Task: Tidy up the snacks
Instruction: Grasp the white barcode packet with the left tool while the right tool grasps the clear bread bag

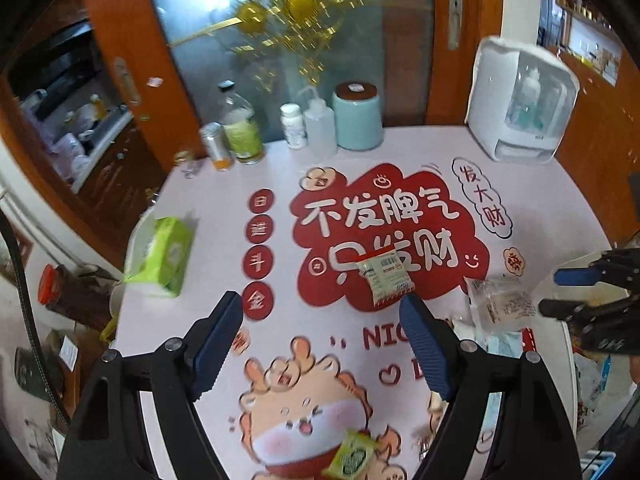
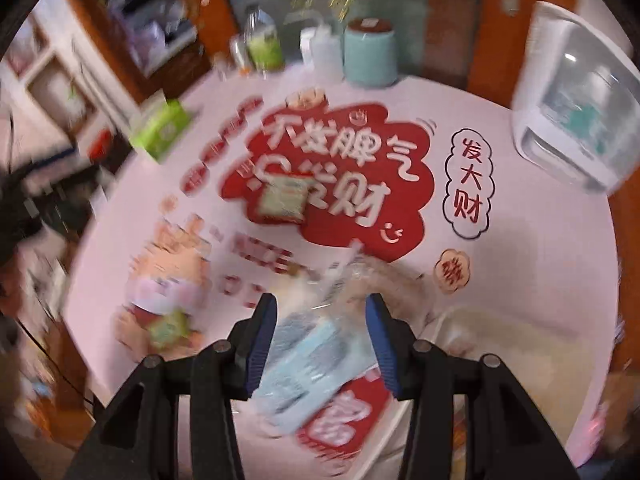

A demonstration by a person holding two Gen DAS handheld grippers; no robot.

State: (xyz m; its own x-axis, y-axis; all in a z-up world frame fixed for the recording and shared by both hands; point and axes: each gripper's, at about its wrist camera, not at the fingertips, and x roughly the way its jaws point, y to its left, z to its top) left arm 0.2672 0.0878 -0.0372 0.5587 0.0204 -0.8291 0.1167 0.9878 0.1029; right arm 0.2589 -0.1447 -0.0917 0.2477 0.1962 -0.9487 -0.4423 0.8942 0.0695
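Observation:
A small pale green snack packet (image 1: 385,278) lies on the red print of the table mat, also blurred in the right wrist view (image 2: 282,200). A yellow-green snack packet (image 1: 352,456) lies near the front edge, seen blurred in the right wrist view (image 2: 170,328). A clear wrapped snack (image 1: 502,298) lies at the right, with a light blue packet (image 2: 316,364) below it. My left gripper (image 1: 324,344) is open and empty above the mat. My right gripper (image 2: 322,344) is open, its fingers either side of the light blue packet; it shows in the left wrist view (image 1: 560,292).
A green tissue pack (image 1: 166,254) lies at the table's left edge. Bottles, a can (image 1: 216,146) and a teal canister (image 1: 358,116) stand along the back. A white dispenser (image 1: 522,108) stands back right. A pale tray (image 2: 516,360) sits at the front right.

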